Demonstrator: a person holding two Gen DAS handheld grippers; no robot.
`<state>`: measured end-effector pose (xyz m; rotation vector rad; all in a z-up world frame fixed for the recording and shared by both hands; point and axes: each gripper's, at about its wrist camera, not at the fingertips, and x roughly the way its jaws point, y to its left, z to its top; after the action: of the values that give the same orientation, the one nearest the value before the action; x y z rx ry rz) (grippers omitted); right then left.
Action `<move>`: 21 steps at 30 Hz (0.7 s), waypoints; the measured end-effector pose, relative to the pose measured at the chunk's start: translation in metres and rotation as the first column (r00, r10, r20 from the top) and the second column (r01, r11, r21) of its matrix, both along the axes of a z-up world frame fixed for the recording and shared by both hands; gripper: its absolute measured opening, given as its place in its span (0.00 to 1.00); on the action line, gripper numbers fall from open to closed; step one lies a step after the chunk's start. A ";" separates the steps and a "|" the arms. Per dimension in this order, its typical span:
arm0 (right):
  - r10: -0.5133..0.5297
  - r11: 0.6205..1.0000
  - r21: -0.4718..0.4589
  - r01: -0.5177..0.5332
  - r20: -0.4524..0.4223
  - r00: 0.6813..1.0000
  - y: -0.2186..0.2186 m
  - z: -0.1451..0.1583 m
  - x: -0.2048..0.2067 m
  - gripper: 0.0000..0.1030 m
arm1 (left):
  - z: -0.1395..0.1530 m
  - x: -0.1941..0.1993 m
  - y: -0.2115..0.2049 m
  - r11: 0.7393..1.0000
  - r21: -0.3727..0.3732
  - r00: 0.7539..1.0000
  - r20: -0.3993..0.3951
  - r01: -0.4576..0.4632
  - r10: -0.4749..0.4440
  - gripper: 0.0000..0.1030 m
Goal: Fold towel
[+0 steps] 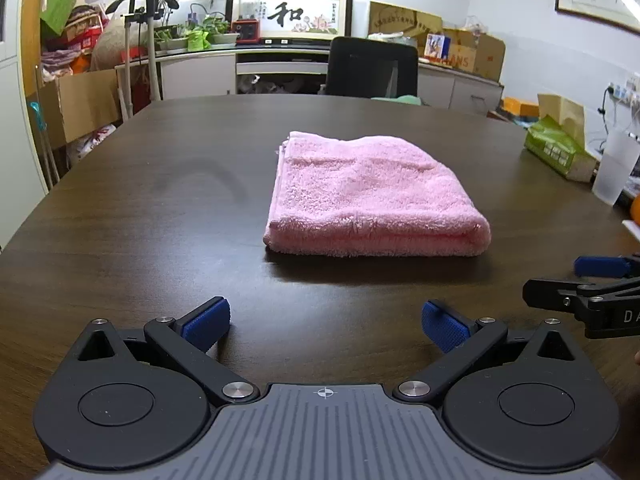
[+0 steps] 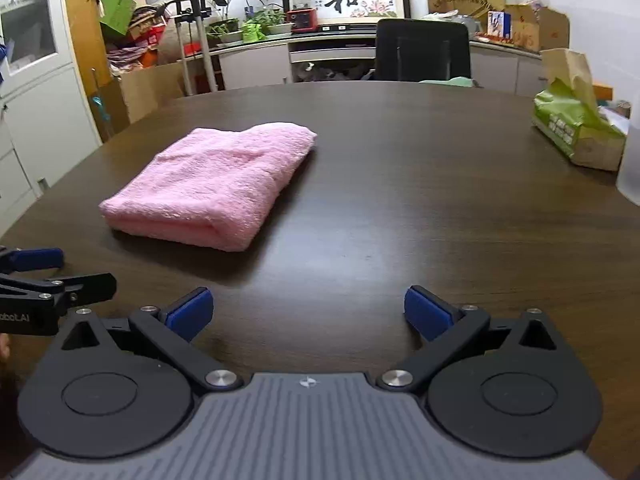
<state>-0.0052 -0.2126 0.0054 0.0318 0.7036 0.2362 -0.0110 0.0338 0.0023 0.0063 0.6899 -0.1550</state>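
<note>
A pink towel [image 1: 372, 196] lies folded into a thick rectangle on the dark wooden table [image 1: 160, 208]. It also shows in the right wrist view [image 2: 216, 184], ahead and to the left. My left gripper [image 1: 325, 322] is open and empty, hovering over the table just short of the towel's near edge. My right gripper [image 2: 308, 314] is open and empty, to the right of the towel and nearer than it. The right gripper's tips show at the right edge of the left wrist view [image 1: 576, 284]; the left gripper's tips show at the left edge of the right wrist view [image 2: 60, 276].
A green tissue pack [image 2: 576, 128] and a translucent cup [image 1: 616, 168] stand at the table's right side. A black office chair [image 1: 372, 66] is behind the far edge. Cardboard boxes [image 1: 80, 104], plants and shelves line the back wall.
</note>
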 end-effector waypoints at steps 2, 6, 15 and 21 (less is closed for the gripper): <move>-0.005 1.000 -0.012 0.005 -0.001 1.000 0.001 -0.001 0.000 0.99 | 0.000 0.001 -0.004 1.000 0.028 1.000 -0.005 -0.002 0.002 1.00; -0.009 0.998 -0.058 0.009 -0.005 1.000 0.005 -0.003 0.002 1.00 | -0.001 0.001 -0.009 0.998 0.061 1.000 -0.011 -0.005 0.005 1.00; -0.029 0.996 -0.089 0.028 -0.003 1.000 0.005 -0.005 0.002 1.00 | 0.000 -0.001 -0.014 0.995 0.066 0.998 -0.012 -0.068 0.069 1.00; -0.043 0.995 -0.085 0.043 -0.002 0.999 0.004 -0.005 0.001 1.00 | 0.001 -0.001 -0.019 0.990 0.065 0.992 -0.012 -0.126 0.127 1.00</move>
<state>-0.0037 -0.2084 0.0006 -0.0341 0.7150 0.1646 -0.0125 0.0150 0.0029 0.0230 0.7094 -0.0107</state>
